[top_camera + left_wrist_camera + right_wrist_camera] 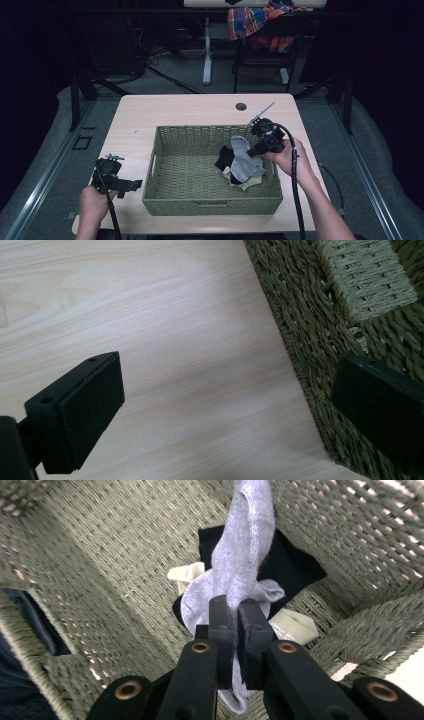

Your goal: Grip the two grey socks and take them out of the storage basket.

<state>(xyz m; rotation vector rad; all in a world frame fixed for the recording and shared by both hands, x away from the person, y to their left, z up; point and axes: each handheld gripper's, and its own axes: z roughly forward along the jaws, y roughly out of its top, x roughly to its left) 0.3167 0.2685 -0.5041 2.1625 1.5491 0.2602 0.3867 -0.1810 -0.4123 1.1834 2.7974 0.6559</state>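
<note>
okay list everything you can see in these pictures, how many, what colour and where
table: one, light wood, centre of the high view.
basket: one, olive-green woven, on the table.
grey sock: one, grey, in the basket's right part, pinched by the right gripper.
black sock: at least one, black, under the grey one.
cream sock: at least one, cream, at the bottom of the pile.
plaid cloth: one, red, blue and orange, draped over a chair beyond the table.
left gripper: one, black, jaws apart over bare table beside the basket's outer wall.
right gripper: one, black, inside the basket, jaws closed on the grey sock.
hands: two, one on each gripper.
</note>
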